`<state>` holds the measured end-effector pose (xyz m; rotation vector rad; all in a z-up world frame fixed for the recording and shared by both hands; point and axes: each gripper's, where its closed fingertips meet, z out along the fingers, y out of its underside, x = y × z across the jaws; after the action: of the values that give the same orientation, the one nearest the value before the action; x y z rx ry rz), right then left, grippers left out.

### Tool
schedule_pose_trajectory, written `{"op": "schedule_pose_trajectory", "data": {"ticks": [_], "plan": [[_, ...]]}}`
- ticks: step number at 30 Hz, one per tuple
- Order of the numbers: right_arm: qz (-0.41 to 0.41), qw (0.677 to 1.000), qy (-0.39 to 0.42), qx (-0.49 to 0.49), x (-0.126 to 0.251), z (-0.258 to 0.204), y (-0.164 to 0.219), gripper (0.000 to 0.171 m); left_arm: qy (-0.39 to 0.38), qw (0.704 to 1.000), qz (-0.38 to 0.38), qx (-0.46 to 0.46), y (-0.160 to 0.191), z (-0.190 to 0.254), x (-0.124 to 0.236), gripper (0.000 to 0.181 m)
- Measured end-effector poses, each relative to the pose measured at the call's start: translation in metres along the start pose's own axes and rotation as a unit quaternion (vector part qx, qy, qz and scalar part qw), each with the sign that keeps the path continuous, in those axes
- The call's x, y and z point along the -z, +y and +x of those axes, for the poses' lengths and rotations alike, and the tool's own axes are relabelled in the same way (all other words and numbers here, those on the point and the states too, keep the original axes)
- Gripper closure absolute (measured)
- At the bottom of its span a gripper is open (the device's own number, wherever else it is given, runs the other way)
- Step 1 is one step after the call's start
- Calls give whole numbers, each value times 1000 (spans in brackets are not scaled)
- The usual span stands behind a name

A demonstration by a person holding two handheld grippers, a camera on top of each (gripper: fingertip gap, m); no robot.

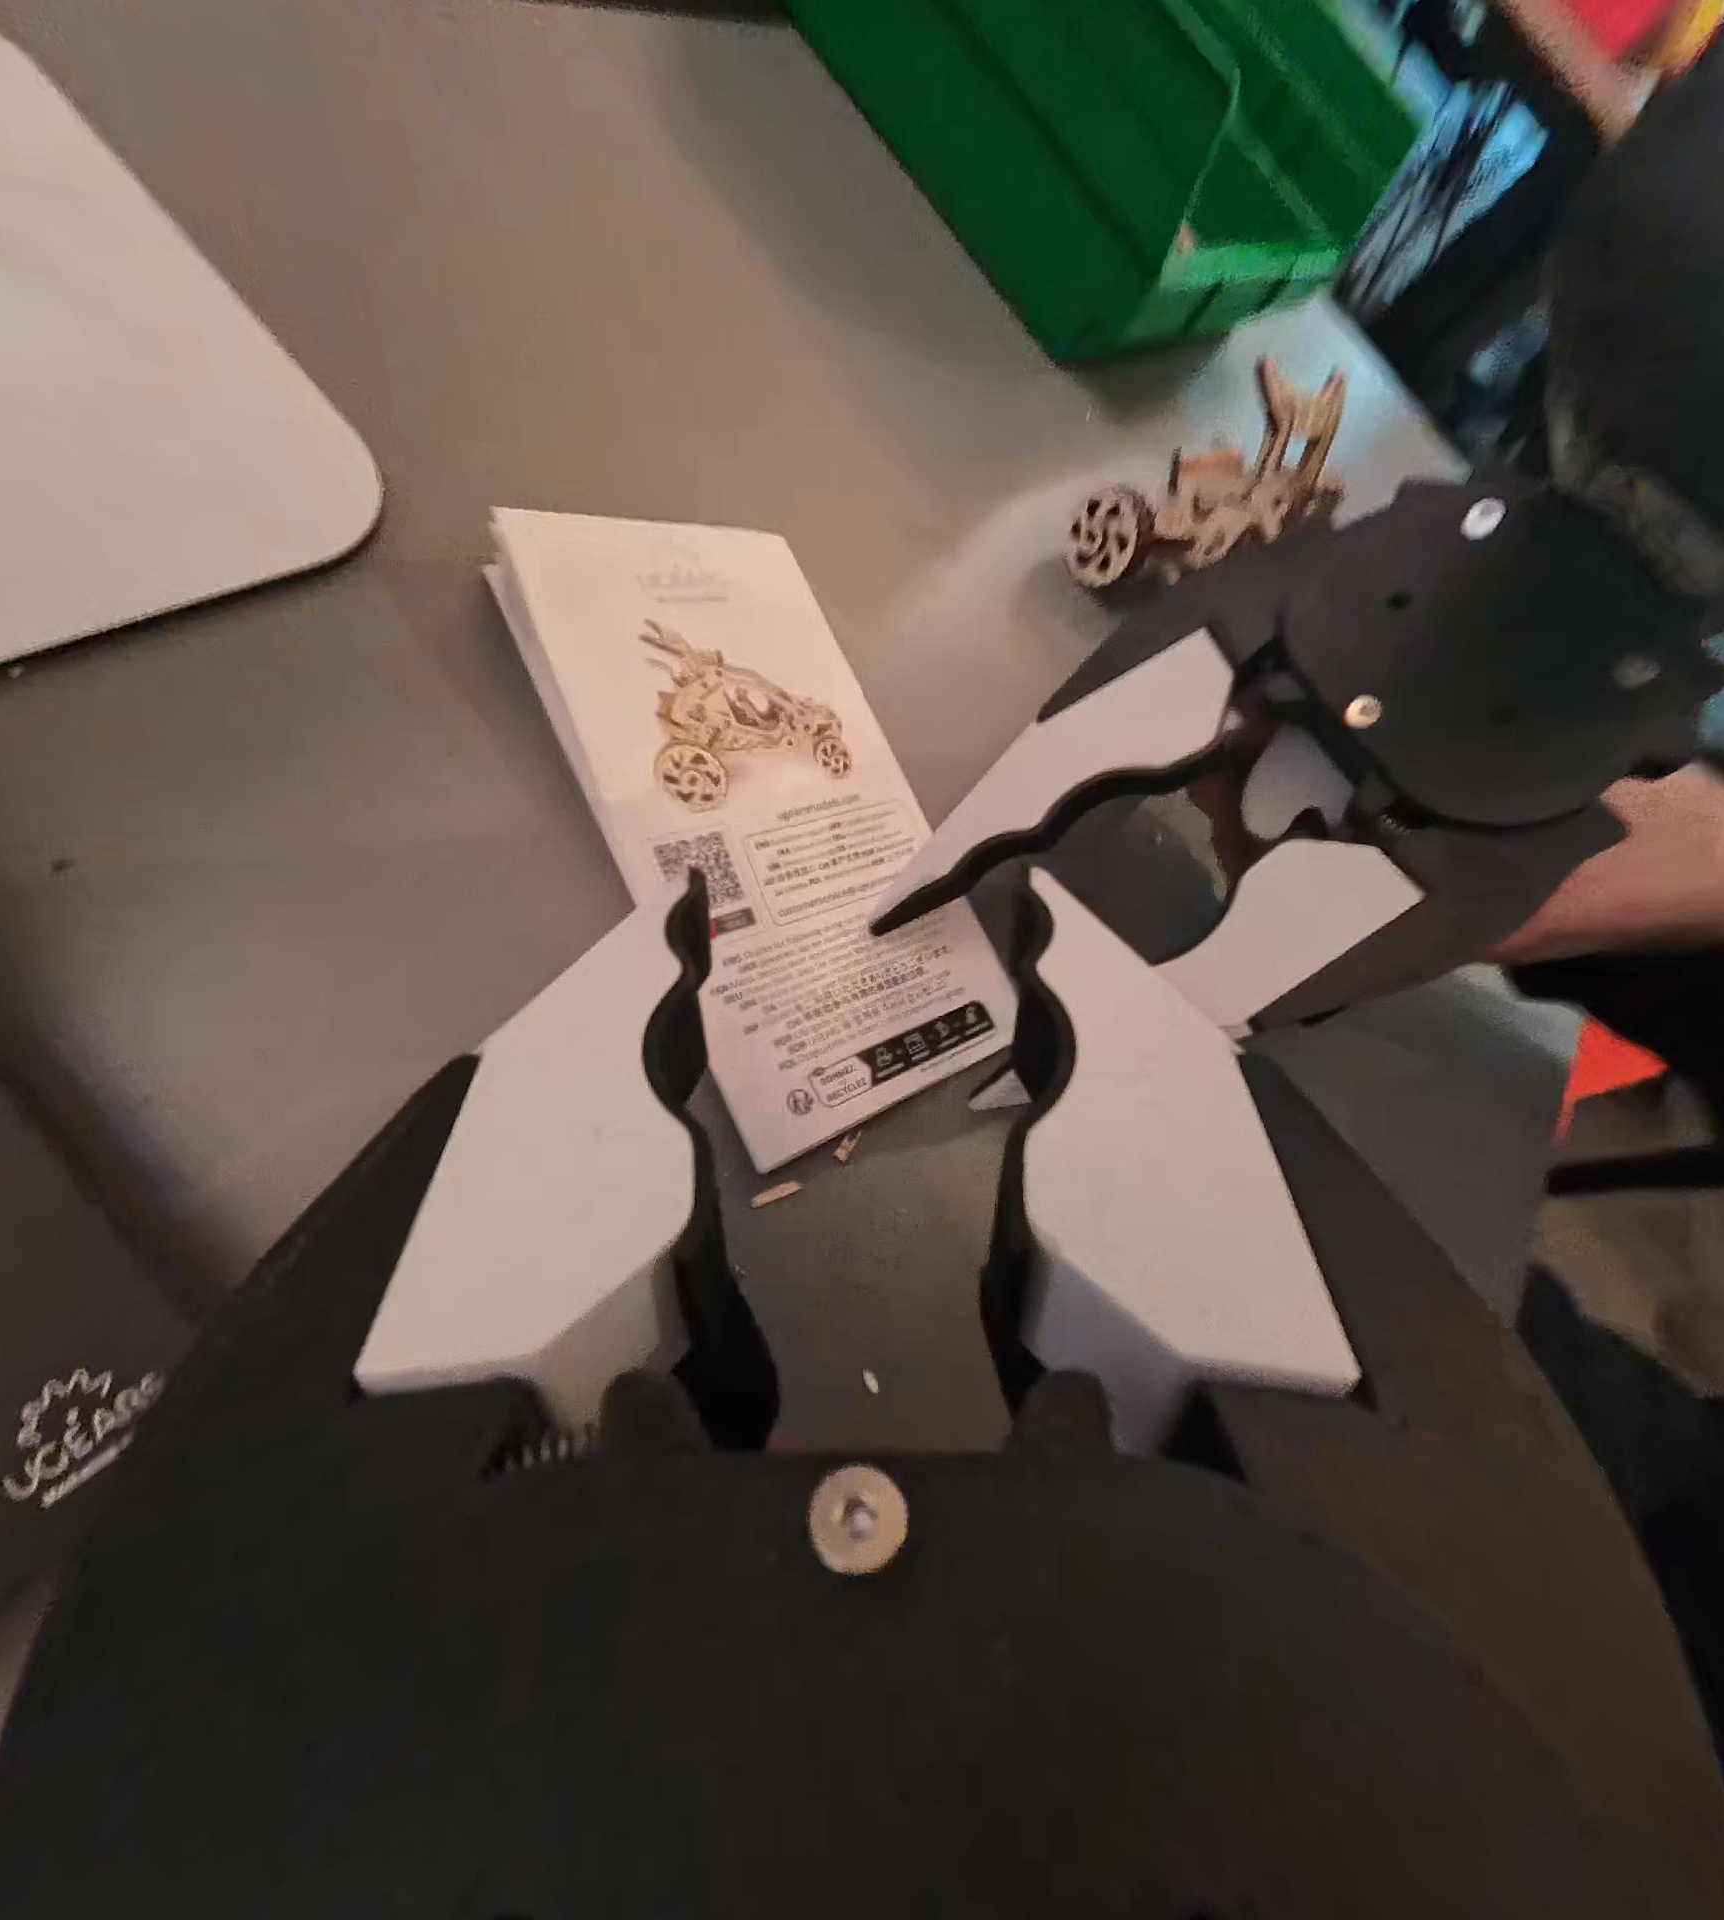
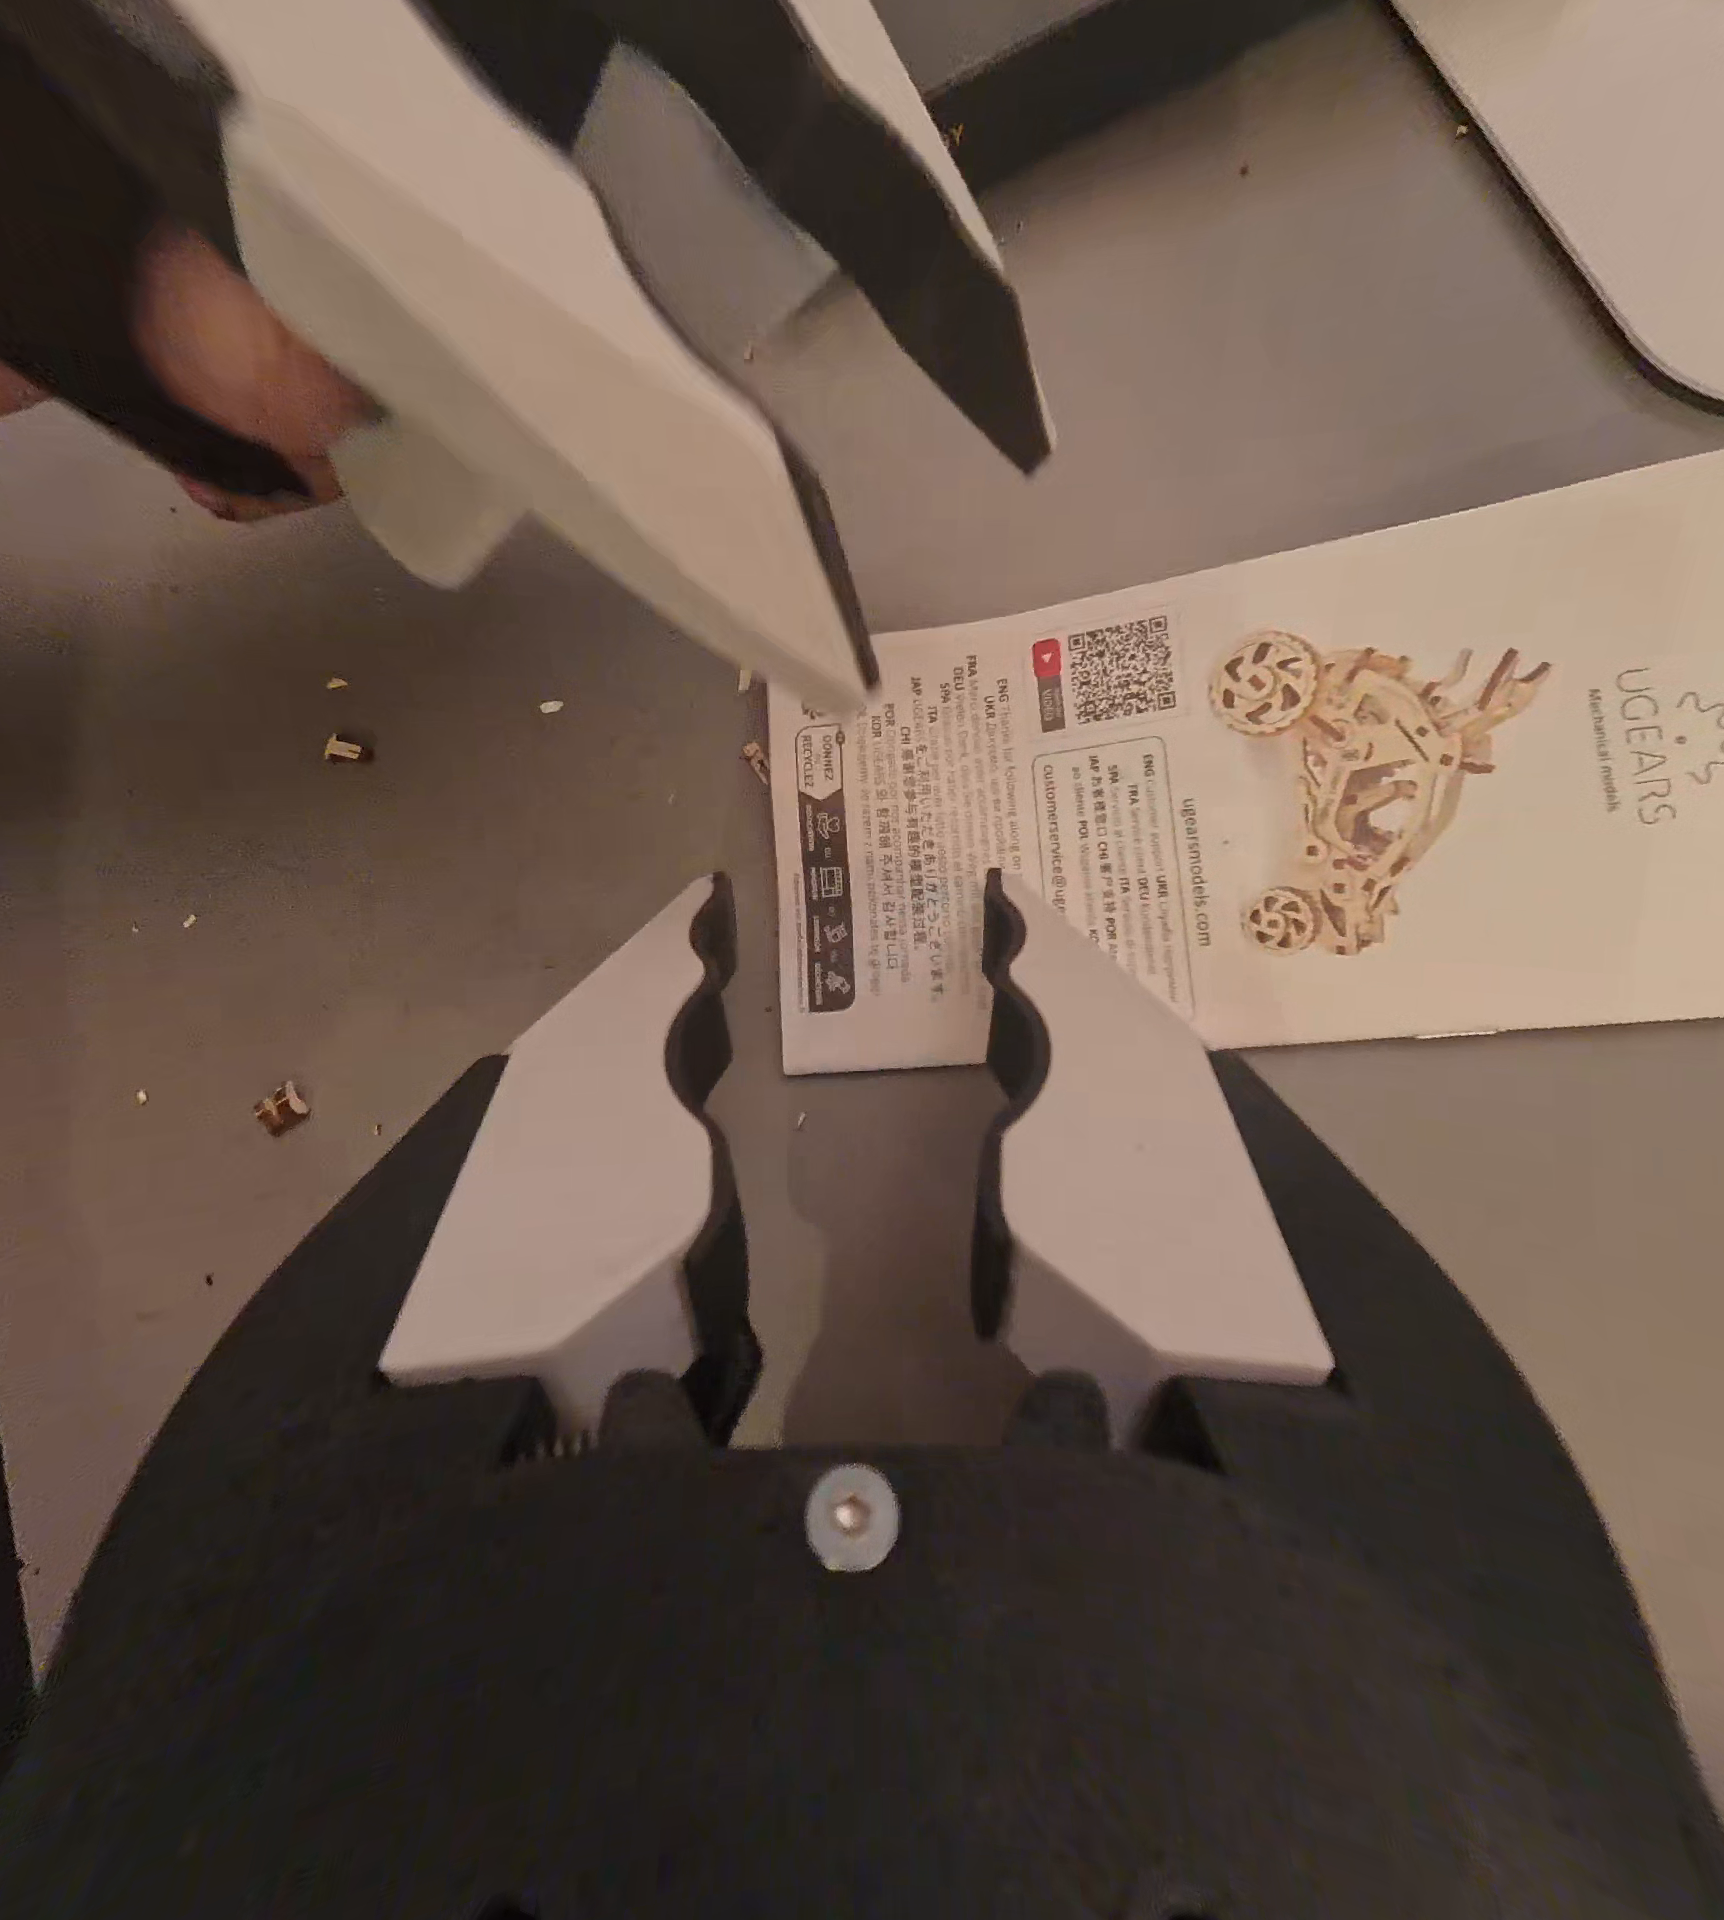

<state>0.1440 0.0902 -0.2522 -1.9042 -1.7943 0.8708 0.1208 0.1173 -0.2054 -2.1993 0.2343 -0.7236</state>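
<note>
A white instruction booklet (image 1: 764, 769) with a picture of a wooden buggy lies flat on the grey table (image 1: 577, 312). My left gripper (image 1: 858, 904) is open and empty, its fingertips astride the booklet's near end. My right gripper (image 2: 858, 894) is open and empty, over the printed end of the booklet (image 2: 1357, 810). One fingertip (image 1: 899, 914) of the right gripper rests on or just above the booklet's text, between my left fingers. In the right wrist view the left gripper (image 2: 946, 571) comes in from the upper left, blurred, one tip at the booklet's corner.
A wooden model buggy (image 1: 1201, 509) stands at the back right, behind the right gripper. A green box (image 1: 1097, 156) is behind it. A white rounded pad (image 1: 58, 364) lies at the left. Small wood scraps (image 2: 349, 746) are scattered on the table. A hand (image 1: 1668, 873) holds the right gripper. The gap from one gripper's tips to the other's is roughly 6 cm.
</note>
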Motion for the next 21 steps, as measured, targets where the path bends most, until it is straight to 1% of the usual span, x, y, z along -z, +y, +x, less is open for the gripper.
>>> {"op": "schedule_pose_trajectory", "data": {"ticks": [1, 2, 3, 4, 5, 6, 7, 8, 10, 11, 12, 14, 16, 17, 19, 21], "plan": [[-5, 1000, -1, 2, 0, 0, 0, 124, -13, 1000, -16, -23, 2, 0, -6, 125], [-9, 1000, -3, 4, 0, -1, 0, 122, -34, 998, -21, -42, 2, -4, -9, 130], [-13, 1000, -4, 3, 1, -2, 0, 122, -53, 996, -43, -57, 8, -9, -13, 140], [-15, 1000, -3, -2, 3, 0, 0, 123, -64, 993, -80, -63, 19, -15, -18, 148], [-10, 1000, 7, -15, 7, 5, -3, 119, -64, 990, -117, -53, 33, -20, -25, 150], [0, 999, 24, -35, 12, 14, -6, 114, -64, 991, -106, -47, 33, -23, -28, 165], [13, 997, 47, -62, 19, 27, -9, 113, -70, 991, -107, -48, 34, -26, -27, 172], [27, 992, 80, -91, 26, 43, -11, 117, -77, 990, -109, -51, 35, -27, -26, 176], [30, 982, 141, -118, 37, 72, -9, 117, -80, 991, -100, -47, 35, -28, -26, 177], [17, 978, 167, -120, 39, 83, -5, 113, -81, 991, -95, -44, 35, -28, -26, 177], [3, 976, 178, -123, 37, 90, -1, 108, -80, 992, -90, -40, 35, -27, -26, 177], [-14, 974, 171, -148, 26, 95, 8, 102, -84, 992, -86, -41, 36, -26, -25, 175], [20, 973, 165, -160, 21, 96, 1, 117, -81, 992, -85, -43, 37, -22, -26, 174], [28, 972, 160, -170, 19, 96, -2, 121, -80, 992, -83, -41, 38, -21, -26, 176], [34, 970, 152, -187, 17, 96, -5, 127, -77, 993, -79, -39, 39, -21, -26, 179], [41, 966, 153, -203, 18, 102, -5, 143, -72, 994, -74, -33, 39, -21, -25, 181]]}}
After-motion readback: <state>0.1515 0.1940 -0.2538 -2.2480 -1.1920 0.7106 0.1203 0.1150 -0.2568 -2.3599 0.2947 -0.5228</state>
